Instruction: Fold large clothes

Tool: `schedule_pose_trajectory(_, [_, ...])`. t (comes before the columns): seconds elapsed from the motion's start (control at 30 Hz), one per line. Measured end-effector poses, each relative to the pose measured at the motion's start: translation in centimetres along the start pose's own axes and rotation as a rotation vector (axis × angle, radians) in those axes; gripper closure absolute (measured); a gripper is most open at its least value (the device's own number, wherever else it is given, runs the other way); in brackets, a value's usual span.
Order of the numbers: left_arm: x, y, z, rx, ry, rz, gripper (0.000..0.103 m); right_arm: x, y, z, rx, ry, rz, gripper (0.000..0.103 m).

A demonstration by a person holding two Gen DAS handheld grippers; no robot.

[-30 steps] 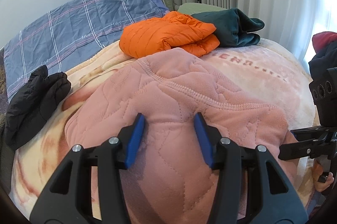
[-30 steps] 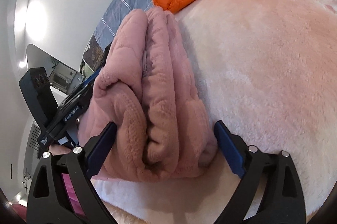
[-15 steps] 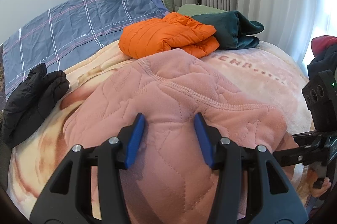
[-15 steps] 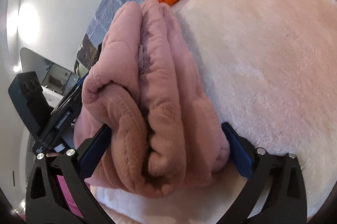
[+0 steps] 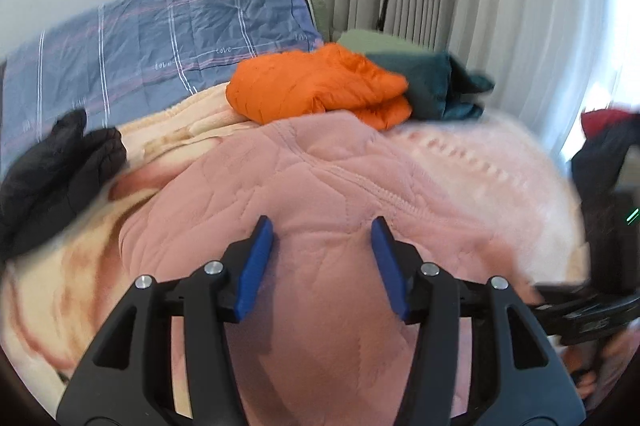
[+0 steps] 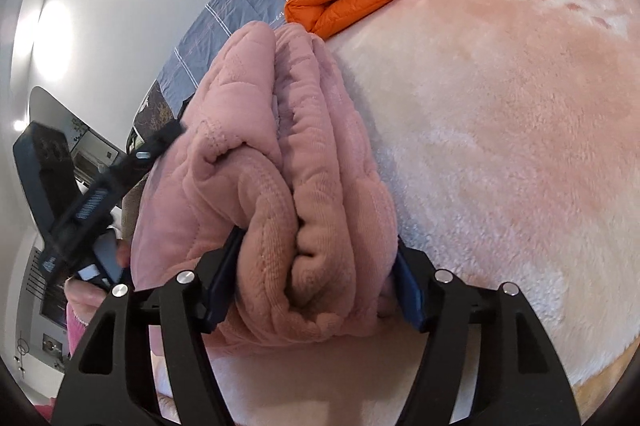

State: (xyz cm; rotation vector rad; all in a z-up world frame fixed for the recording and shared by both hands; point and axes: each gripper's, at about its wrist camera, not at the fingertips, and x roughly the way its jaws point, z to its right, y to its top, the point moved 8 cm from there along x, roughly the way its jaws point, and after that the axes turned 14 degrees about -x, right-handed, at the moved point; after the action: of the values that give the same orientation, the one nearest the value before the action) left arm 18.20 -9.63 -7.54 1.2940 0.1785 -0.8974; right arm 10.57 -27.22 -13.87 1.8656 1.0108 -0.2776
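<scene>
While R gripper (image 6: 316,262) closes, pads pressing folded pink garment (image 6: 280,153) | L gripper (image 5: 322,246) opening, over garment, unclamped.

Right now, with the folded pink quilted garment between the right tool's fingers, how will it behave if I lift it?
The pink garment looks thick and soft, so it will probably sag and could unfold outside the closing right tool. Its plush layers bulge between the pads, so the grip may compress rather than slip. It is probably light for its bulk, though the opening left tool leaves that end unsupported.
</scene>
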Motion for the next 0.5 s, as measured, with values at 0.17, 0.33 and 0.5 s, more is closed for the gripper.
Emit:
schedule_pose_trajectory(0.17, [-3.1, 1.2, -4.9, -0.187, 0.012, 0.049, 0.014, -0.1, -0.1, 0.0, 0.000, 0.008, 0.004, 0.033])
schedule_pose_trajectory(0.33, [-0.5, -1.5, -10.5, -0.493, -0.069, -0.096, 0.002, -0.1, -0.2, -0.1, -0.005, 0.009, 0.007, 0.031])
schedule_pose_trajectory(0.5, [3.4, -3.2, -11.5, -0.775, -0.326, -0.200, 0.002, 0.0, -0.2, 0.0, -0.003, 0.010, 0.002, 0.029])
